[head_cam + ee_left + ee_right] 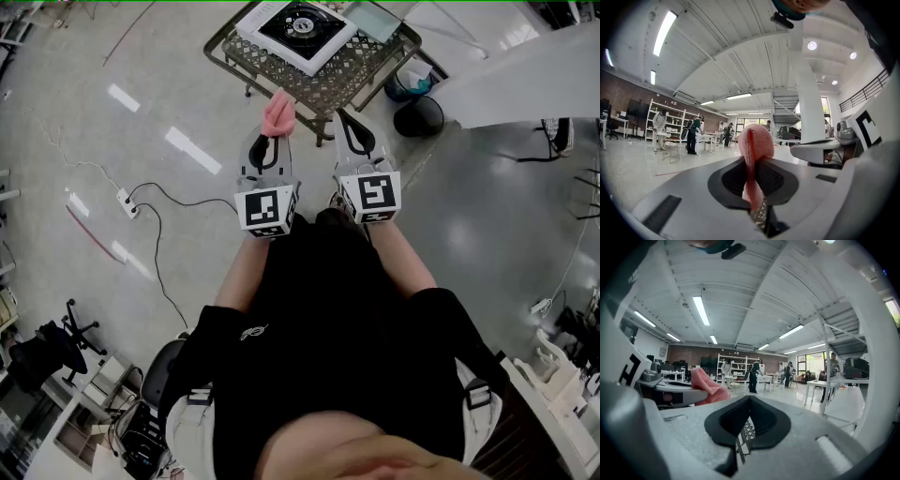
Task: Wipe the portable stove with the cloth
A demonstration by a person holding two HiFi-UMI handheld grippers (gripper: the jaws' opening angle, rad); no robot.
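The portable stove [298, 31], white with a black top and round burner, sits on a metal lattice table [349, 71] at the top of the head view. My left gripper [274, 139] is shut on a pink cloth [278, 112], which sticks out past the jaws just short of the table's near edge. In the left gripper view the cloth [755, 149] stands pinched between the black pads. My right gripper [345, 120] is beside it, jaws together with nothing between them; its own view shows the cloth [707, 386] at left.
A black bin [418, 116] and a blue bucket [409, 85] stand right of the table. A power strip and cable [127, 202] lie on the floor at left. People stand by distant shelves [670, 126] and tables in the hall.
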